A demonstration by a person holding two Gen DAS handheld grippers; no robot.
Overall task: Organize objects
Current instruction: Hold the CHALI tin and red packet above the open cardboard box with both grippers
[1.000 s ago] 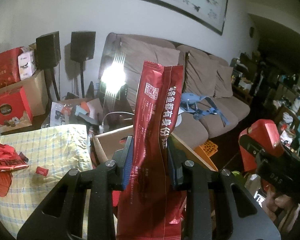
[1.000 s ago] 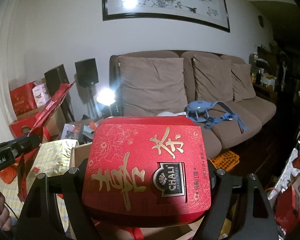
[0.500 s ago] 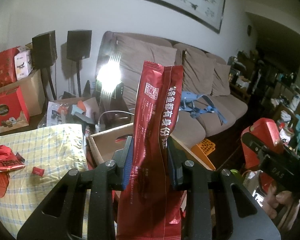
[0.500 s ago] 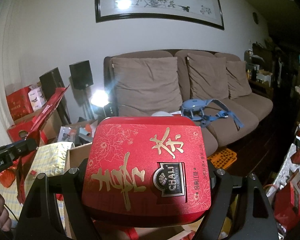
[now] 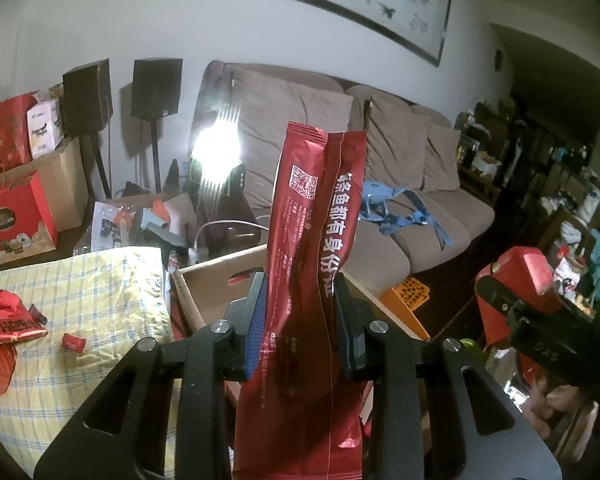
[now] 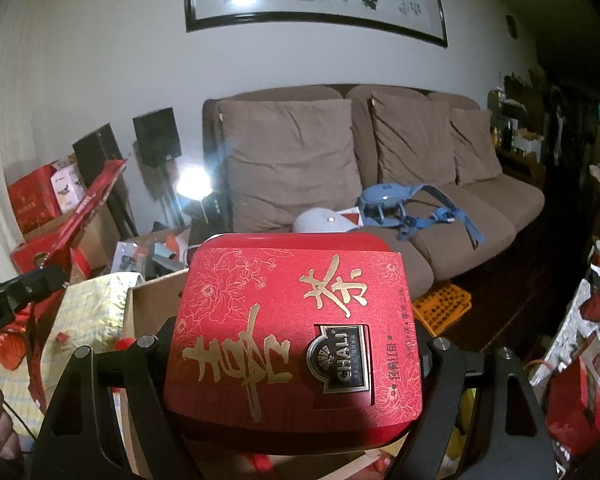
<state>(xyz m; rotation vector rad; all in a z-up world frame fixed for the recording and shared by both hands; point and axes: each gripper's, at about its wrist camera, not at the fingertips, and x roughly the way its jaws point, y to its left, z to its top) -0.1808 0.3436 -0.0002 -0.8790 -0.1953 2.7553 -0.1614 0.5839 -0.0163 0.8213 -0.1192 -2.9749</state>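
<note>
**Two held items above an open box: slip risks**

The left gripper [image 5: 300, 320] pinches a tall red foil packet [image 5: 312, 248] at centre frame; it stands upright, top-heavy, and could buckle or slide out. The right gripper [image 6: 296, 364] clamps a red tea tin [image 6: 292, 332] by its smooth sides above the cardboard box [image 6: 148, 300], lower left; it may slip.

Pouch: a tall dark-red foil pouch [image 5: 308, 280] with white Chinese characters and a QR code is being held upright, its crimped top edge uppermost, above a cardboard box [image 5: 216, 288].
Tin: a red tin [image 6: 296, 328] with rounded corners, gold calligraphy, floral line-work and a dark "CHALI" badge is being held lid-up, tilted toward the camera.
</note>
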